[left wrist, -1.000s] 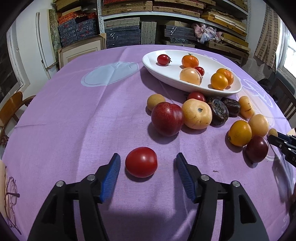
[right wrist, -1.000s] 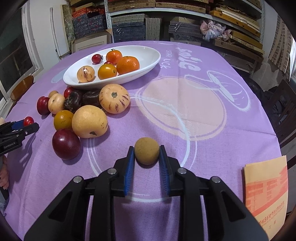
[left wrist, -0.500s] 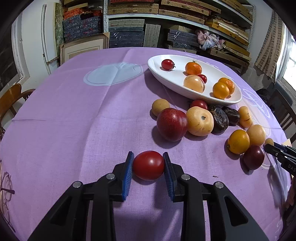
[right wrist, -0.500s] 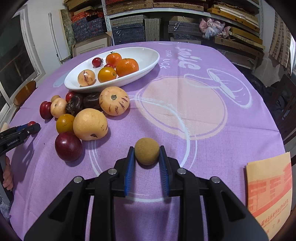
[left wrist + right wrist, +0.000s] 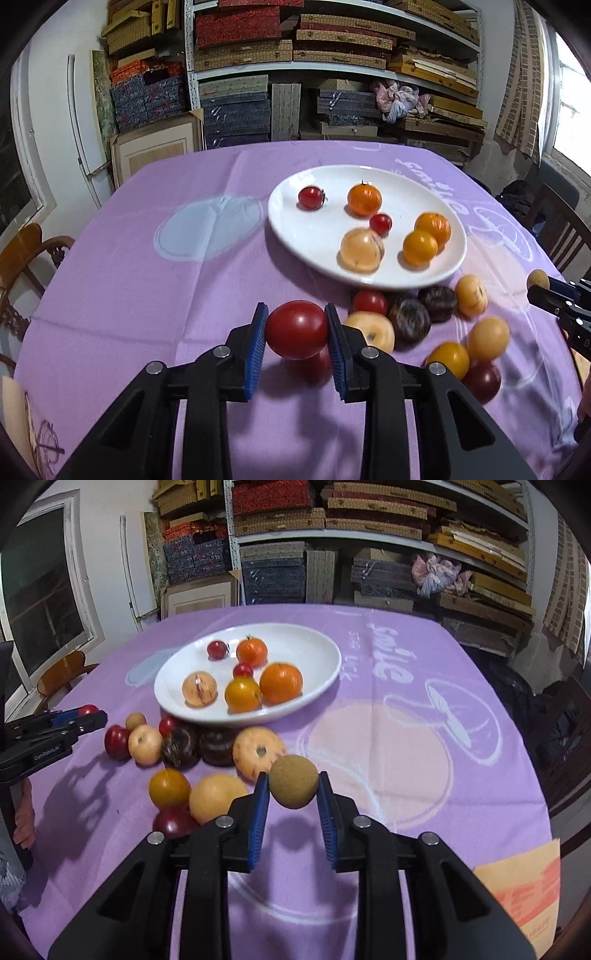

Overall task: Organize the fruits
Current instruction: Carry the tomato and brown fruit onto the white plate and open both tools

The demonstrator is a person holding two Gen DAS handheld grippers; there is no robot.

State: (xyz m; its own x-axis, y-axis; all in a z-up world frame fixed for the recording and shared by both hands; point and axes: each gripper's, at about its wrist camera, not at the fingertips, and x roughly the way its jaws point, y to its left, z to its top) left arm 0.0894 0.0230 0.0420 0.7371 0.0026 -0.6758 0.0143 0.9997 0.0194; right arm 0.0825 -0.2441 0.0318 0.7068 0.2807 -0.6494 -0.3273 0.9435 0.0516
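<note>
Since a second ago: both grippers have risen off the purple tablecloth [image 5: 147, 280], each carrying its fruit; the left one's jaws, then wide apart around the tomato, have closed on it
Left gripper [image 5: 296, 334]: blue pads pressed on either side of a red tomato [image 5: 295, 328], which hangs clear of the cloth with its shadow beneath
Right gripper [image 5: 292, 805]: clamped on a small round brown fruit [image 5: 293, 786] (rough, tan skin), also lifted, shadow on the cloth below
White plate [image 5: 317, 653]: oval, further back on the table, holding two cherry tomatoes, two oranges, a yellow-orange fruit and a pale streaked one
Loose fruit: a cluster on the cloth just in front of the plate, between the two grippers; it includes a dark red plum [image 5: 171, 821], a yellow tomato [image 5: 169, 787], pale round fruits and two dark wrinkled ones [image 5: 181, 746]
Person: fingers [image 5: 24, 821] show at the left edge of the right wrist view
Orange paper [image 5: 524, 893]: lies at the table's near right corner
</note>
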